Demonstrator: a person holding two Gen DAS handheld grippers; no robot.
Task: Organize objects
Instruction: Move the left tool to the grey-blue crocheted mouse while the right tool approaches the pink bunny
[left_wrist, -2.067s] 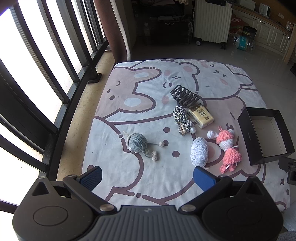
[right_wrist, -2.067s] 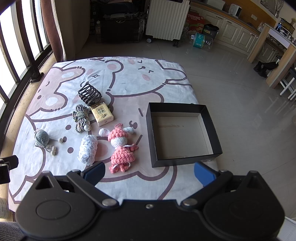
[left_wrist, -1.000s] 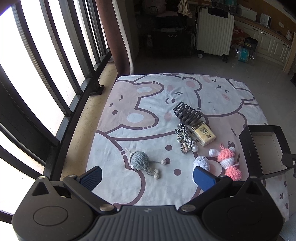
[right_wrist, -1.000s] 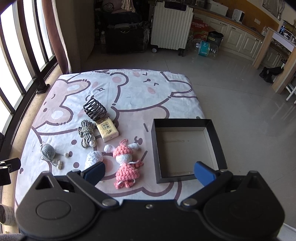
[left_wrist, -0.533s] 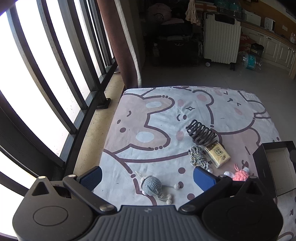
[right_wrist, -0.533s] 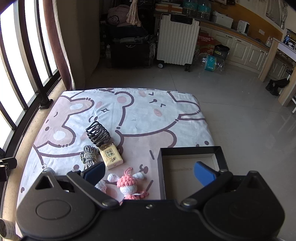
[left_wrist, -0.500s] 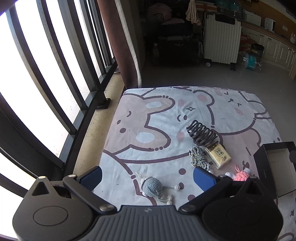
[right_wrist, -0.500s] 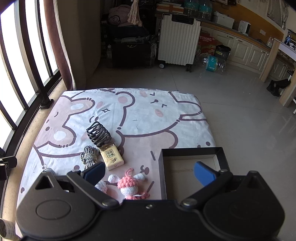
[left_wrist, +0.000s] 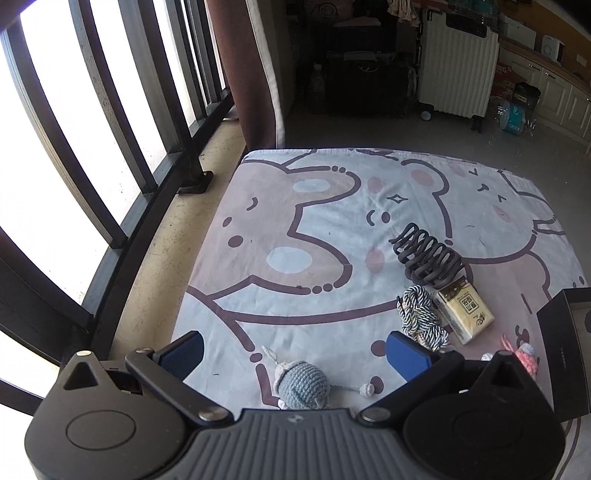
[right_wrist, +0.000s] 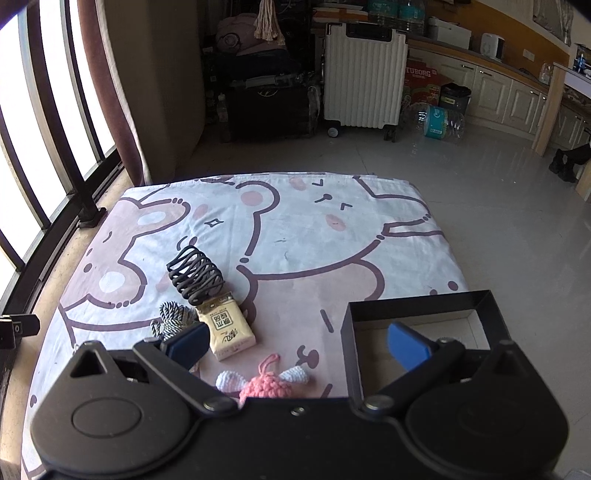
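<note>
While both grippers hang spread wide and empty above the bear-print mat (left_wrist: 314, 236), the black box (right_wrist: 421, 310) lies under the right gripper (right_wrist: 297, 341) (what shows of its floor is bare). Left of it lie the black hair claw (right_wrist: 195, 275), tissue pack (right_wrist: 227, 330), striped rope (left_wrist: 421, 314) and pink doll (right_wrist: 266, 386). The grey crochet mouse (left_wrist: 301, 384) sits under the left gripper (left_wrist: 295, 352).
</note>
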